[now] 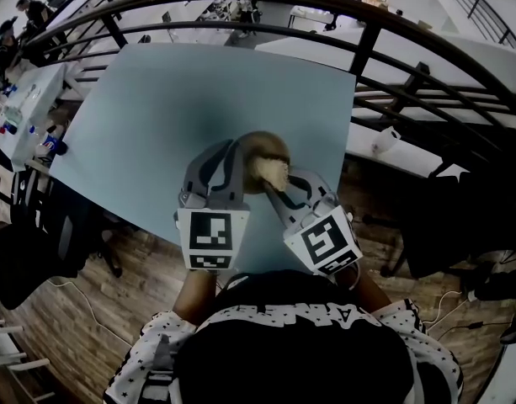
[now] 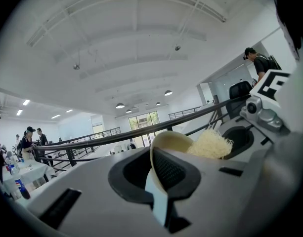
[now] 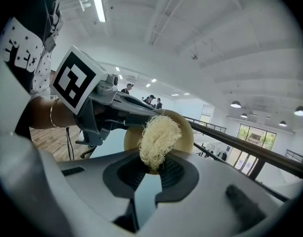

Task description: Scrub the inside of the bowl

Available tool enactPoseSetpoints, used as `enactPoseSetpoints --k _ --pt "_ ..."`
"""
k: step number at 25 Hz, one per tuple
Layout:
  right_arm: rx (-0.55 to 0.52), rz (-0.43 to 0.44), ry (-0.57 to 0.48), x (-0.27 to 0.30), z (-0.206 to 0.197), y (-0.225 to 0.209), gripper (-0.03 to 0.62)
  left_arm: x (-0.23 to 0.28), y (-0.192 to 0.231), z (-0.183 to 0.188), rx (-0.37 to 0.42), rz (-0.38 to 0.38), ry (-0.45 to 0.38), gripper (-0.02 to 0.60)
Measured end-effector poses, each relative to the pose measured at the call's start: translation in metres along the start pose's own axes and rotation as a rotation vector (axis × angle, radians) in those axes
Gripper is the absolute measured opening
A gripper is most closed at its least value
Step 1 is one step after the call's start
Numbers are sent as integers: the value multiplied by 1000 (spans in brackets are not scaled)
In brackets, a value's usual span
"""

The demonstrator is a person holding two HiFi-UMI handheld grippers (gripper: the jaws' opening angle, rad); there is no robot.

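Head view: two hand-held tools meet at a tan bowl (image 1: 259, 148), with a pale blue counter (image 1: 173, 99) lying beneath the bowl. The bowl is held tipped on its side, its opening turned back toward the person.

The left tool (image 1: 235, 154) comes in from the bowl's left. In the left gripper view its jaws are clamped on the bowl's rim, nearly together, with only the thin wall between them.

The right tool (image 1: 277, 183) comes in from the bowl's near right. In the right gripper view its jaws are closed on a pale, stringy scrubber (image 1: 272, 172). The scrubber sits inside the bowl's mouth, in front of its inner face.

Beyond the bowl, a dark railing (image 1: 367, 23) curves across.
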State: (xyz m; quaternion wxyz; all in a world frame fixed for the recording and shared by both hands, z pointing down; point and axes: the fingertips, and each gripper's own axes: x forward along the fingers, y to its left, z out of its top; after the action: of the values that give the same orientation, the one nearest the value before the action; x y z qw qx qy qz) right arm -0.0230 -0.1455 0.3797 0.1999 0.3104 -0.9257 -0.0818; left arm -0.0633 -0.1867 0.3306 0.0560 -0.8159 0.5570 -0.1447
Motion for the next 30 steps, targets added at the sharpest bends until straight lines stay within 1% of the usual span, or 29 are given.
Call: enactPoseSetpoints --k 2,4,7,9,12,14,17,22,25,30 --pt "-4 -1 3 -1 -1 0 58 -2 -2 -1 1 5 5 25" --pt "1 10 -14 -3 1 1 58 -4 -2 -4 2 17 12 25" --pt "31 35 -85 -13 15 4 58 -10 0 -10 -1 35 26 25" --pt "35 33 -140 -23 29 -1 58 -15 4 -12 -1 44 34 25" --pt "-20 2 -219 -35 53 -18 58 -22 8 -10 14 46 36 25" --pt "-55 -15 -237 -40 64 -33 58 -24 10 -6 25 48 33 25" --pt "-108 -11 -256 -41 79 -46 58 -29 10 -2 48 49 28 25" --pt "-230 19 -217 -26 91 -51 58 -33 6 6 113 23 21 25" --pt "-258 60 -187 -14 91 -52 58 -34 3 11 130 -12 17 25" --pt "-319 122 -156 -2 94 -41 58 -37 9 15 159 -25 17 25"
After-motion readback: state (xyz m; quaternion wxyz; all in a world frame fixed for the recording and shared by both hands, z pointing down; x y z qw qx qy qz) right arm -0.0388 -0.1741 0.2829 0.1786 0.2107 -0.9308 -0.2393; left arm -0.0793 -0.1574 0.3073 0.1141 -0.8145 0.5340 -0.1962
